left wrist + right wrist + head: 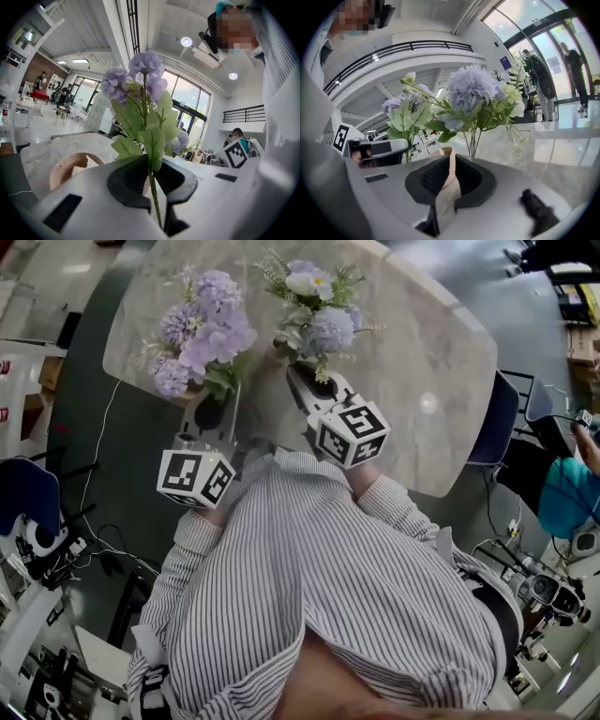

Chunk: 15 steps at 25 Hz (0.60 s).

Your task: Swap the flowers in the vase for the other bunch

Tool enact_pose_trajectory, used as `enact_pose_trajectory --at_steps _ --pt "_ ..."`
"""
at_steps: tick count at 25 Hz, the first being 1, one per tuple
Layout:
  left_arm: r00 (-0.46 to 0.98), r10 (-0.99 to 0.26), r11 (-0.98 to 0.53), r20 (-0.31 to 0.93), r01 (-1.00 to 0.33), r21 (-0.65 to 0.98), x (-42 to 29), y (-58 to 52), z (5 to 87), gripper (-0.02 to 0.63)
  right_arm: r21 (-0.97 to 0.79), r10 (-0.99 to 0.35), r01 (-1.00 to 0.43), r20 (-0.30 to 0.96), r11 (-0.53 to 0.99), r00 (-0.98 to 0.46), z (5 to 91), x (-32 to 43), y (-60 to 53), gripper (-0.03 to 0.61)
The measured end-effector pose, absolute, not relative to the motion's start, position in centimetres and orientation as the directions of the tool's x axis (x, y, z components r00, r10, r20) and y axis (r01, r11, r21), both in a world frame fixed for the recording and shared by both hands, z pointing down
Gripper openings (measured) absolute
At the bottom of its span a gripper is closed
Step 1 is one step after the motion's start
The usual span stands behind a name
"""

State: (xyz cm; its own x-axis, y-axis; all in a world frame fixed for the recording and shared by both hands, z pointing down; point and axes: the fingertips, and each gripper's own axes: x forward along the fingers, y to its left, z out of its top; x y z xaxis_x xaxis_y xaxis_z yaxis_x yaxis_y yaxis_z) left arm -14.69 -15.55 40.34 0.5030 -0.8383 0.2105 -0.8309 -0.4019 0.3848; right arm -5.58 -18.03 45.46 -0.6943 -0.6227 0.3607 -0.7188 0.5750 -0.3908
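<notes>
My left gripper (220, 407) (151, 165) is shut on the thin green stem of a purple hydrangea bunch (202, 334) (140, 75), which stands upright above the jaws. A beige round vase (65, 166) (187, 395) sits on the table just left of that gripper, below the purple blooms. My right gripper (302, 381) (449, 161) is shut on a thin beige strip (449, 176) at the foot of a blue and white bunch (319, 315) (473, 89). That bunch's stems rise just beyond the jaws. Whether the strip is joined to the stems I cannot tell.
The pale marble table (422, 352) stretches away to the right and far side. A blue chair (497, 423) stands at its right edge, with a person in teal (567, 493) beyond it. Cables and equipment (37, 549) lie on the floor at the left.
</notes>
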Motion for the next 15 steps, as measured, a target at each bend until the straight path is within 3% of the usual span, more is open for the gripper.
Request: enact_pose_trajectory --at_steps 3,15 --pt "0.505 -0.833 -0.395 0.228 -0.83 0.394 -15.0 -15.4 40.9 0.041 -0.405 -0.641 -0.725 0.346 0.557 -0.686 45.7 -5.6 -18.3 0.11" --pt "0.492 -0.833 -0.374 0.252 -0.837 0.399 -15.2 -15.2 42.4 0.041 -0.411 -0.708 -0.772 0.333 0.485 -0.622 48.3 -4.9 -21.0 0.149"
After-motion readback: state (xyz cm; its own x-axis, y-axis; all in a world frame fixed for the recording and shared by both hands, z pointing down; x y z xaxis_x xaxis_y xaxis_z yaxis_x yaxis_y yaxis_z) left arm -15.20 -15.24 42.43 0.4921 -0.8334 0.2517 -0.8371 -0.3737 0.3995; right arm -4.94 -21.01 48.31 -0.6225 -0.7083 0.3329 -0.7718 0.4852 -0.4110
